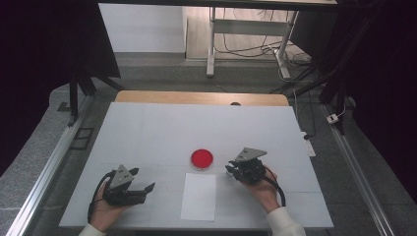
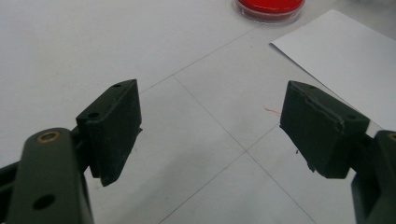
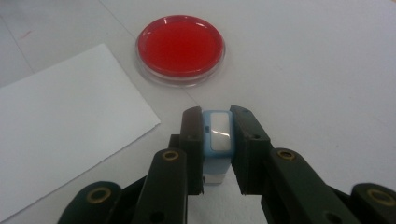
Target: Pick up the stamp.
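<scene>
Two hand-held grippers: right hand-held gripper (image 3: pixel 218 140) pinches a small blue stamp (image 3: pixel 218 133), left hand-held gripper (image 2: pixel 210 126) spread, idle. Grasp step looks done; next likely calls for inking it in the red ink pad (image 3: pixel 180 47), then pressing on the paper sheet (image 3: pixel 60 126).

The small block (image 3: pixel 218 140) between the jaws of the right gripper (image 3: pixel 218 122) looks like pale blue plastic, with a glossy white face that reflects light. The jaws are matt black, with brass-coloured rivets. The round dish (image 3: pixel 180 49) seems clear, shiny plastic around a smooth red filling. The sheet (image 3: pixel 60 126) is matt white paper. The table (image 1: pixel 147 132) cover is smooth and matt; its far edge looks like wood.
</scene>
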A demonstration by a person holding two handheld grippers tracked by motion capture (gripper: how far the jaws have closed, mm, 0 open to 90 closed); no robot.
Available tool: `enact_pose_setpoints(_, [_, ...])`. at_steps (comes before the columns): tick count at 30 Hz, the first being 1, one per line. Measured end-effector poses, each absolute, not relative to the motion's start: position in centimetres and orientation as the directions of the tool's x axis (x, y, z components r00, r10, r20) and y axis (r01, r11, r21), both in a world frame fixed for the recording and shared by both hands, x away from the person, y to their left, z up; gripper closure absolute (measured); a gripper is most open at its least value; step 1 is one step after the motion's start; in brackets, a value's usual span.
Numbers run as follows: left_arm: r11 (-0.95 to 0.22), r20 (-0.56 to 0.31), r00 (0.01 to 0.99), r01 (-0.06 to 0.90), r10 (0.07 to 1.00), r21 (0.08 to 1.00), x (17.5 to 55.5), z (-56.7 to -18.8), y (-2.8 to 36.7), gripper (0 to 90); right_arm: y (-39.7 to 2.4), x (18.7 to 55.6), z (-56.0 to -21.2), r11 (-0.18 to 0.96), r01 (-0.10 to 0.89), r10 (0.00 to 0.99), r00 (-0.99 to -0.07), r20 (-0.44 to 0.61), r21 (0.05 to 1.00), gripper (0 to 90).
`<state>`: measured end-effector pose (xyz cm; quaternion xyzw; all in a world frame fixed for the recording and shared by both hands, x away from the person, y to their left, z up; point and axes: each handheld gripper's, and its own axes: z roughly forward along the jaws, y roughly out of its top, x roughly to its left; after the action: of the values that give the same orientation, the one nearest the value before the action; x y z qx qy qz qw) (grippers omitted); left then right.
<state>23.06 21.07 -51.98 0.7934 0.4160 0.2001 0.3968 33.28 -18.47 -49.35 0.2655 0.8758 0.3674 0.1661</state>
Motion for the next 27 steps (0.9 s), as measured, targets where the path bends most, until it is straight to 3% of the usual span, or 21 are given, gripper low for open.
enact_pose_setpoints(27, [-0.344, -0.010, 0.576, 0.502, 0.817, 0.794, 23.1, -52.1, 20.9, 20.5, -19.9, 32.5, -46.5, 0.417, 0.302, 0.625, -0.780, -0.029, 0.857, 74.8])
